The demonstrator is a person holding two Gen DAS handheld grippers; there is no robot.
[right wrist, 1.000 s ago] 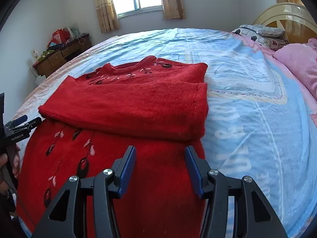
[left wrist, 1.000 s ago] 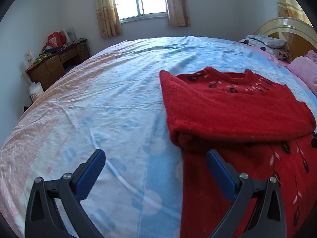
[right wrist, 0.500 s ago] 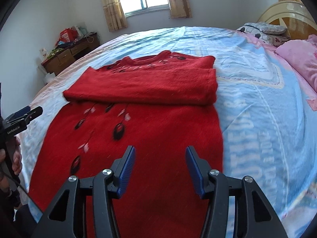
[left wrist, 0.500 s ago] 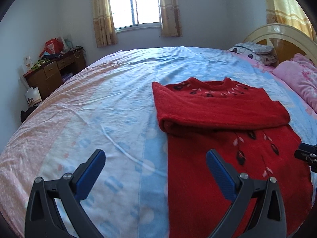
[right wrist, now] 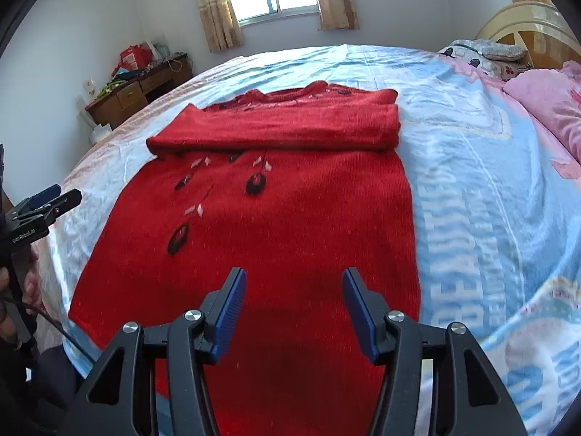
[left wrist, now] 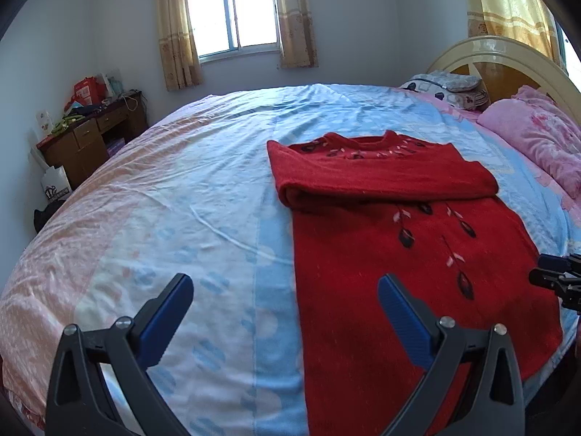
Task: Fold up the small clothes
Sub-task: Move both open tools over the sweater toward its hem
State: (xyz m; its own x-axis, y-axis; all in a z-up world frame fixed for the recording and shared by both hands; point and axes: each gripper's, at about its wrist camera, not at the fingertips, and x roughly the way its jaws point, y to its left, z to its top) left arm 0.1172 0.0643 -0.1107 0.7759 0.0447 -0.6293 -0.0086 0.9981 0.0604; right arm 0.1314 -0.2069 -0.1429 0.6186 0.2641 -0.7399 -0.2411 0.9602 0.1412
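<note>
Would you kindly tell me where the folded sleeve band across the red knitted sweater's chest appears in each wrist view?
Left wrist view: the folded sleeve band lies right of centre, above the open left gripper.
Right wrist view: the band lies centre-left, well above the open right gripper.
Shared landmark: the curtained window on the far wall, top centre in both.

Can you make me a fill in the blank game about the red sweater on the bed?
1. The sweater on the bed is colored ____.
2. Both sleeves are folded across the sweater's ____ part, near the collar.
3. The left tongs and the right tongs are both ____, holding nothing.
4. The pillow by the headboard is colored ____.

Missing words: red; upper; open; pink
</note>
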